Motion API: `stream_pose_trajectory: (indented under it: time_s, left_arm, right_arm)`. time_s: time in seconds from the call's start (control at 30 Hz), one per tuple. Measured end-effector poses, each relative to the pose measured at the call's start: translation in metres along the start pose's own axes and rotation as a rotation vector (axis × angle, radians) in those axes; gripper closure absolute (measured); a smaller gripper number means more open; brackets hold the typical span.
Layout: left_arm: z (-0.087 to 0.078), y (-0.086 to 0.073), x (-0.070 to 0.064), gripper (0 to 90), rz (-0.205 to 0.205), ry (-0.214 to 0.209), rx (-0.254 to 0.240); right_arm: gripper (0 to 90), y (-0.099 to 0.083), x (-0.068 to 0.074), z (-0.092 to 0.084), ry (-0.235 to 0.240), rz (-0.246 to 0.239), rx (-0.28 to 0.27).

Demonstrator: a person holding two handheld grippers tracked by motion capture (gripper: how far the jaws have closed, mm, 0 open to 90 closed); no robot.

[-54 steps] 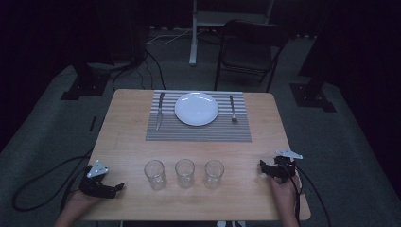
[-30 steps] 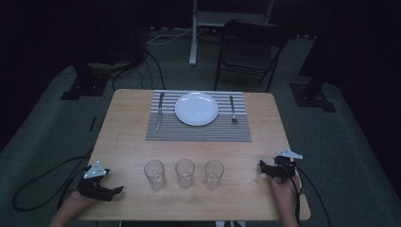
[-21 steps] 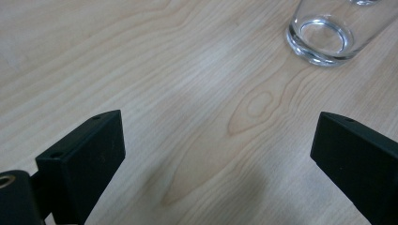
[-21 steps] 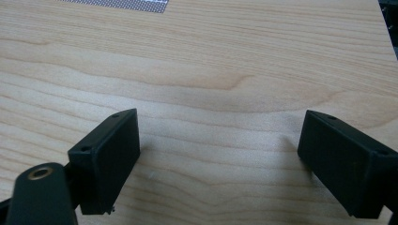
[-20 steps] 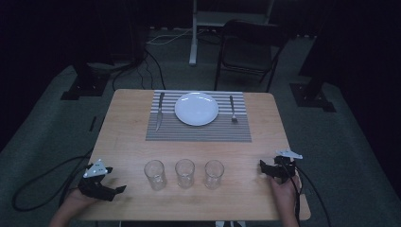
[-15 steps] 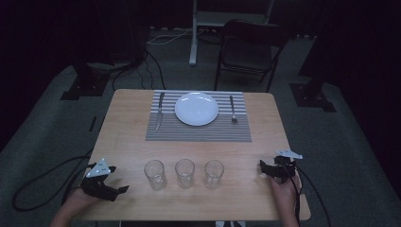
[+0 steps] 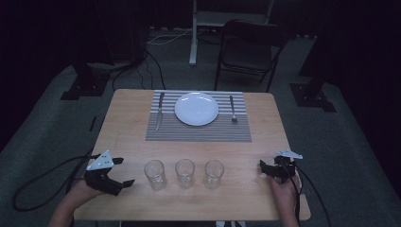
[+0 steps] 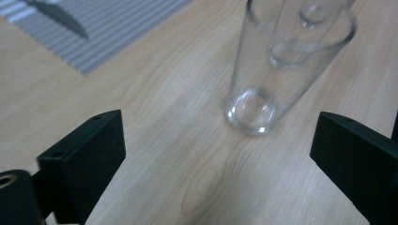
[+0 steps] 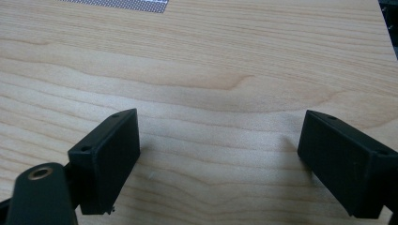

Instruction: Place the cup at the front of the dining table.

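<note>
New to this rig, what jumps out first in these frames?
Three empty glasses stand in a row near the table's near edge, between the left tool and the right tool, both with jaws spread. Behind them a white plate sits on a striped mat, a knife to its left and a fork to its right. In the left gripper view, the nearest glass stands just ahead of the open jaws, untouched.

A white plate (image 7: 196, 108) sits on a grey-striped placemat (image 7: 198, 127); the surface (image 7: 127, 123) is pale woodgrain, the glasses (image 7: 185, 173) clear.
</note>
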State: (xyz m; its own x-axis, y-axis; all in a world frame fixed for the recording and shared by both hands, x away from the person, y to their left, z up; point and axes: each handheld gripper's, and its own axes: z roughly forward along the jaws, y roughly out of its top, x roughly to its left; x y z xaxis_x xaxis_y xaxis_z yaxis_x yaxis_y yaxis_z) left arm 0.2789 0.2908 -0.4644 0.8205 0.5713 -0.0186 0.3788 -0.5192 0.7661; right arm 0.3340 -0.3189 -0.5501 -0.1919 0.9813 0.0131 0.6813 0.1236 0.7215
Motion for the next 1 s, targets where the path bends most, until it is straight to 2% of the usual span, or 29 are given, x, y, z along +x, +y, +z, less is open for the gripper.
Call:
stream_pose_trajectory:
  time_s: [0.1, 0.5, 0.63, 0.83, 1.0]
  left_arm:
    - [-0.001, 0.008, -0.002, 5.1, 0.014, -0.004, -0.010]
    - [0.000, 0.043, -0.009, 5.1, 0.071, -0.078, -0.042]
    - [0.005, 0.055, -0.011, 5.1, 0.097, -0.080, -0.036]
    - [0.017, 0.072, -0.016, 5.1, 0.126, -0.117, -0.019]
    - [0.027, 0.086, -0.020, 5.1, 0.151, -0.128, 0.003]
  right_arm:
    - [13.0, 0.000, 0.000, 0.000, 0.000, 0.000, -0.001]
    - [13.0, 0.000, 0.000, 0.000, 0.000, -0.001, -0.001]
    - [13.0, 0.000, 0.000, 0.000, 0.000, -0.002, -0.001]
    - [13.0, 0.000, 0.000, 0.000, 0.000, -0.002, -0.001]
    - [13.0, 0.000, 0.000, 0.000, 0.000, -0.002, -0.001]
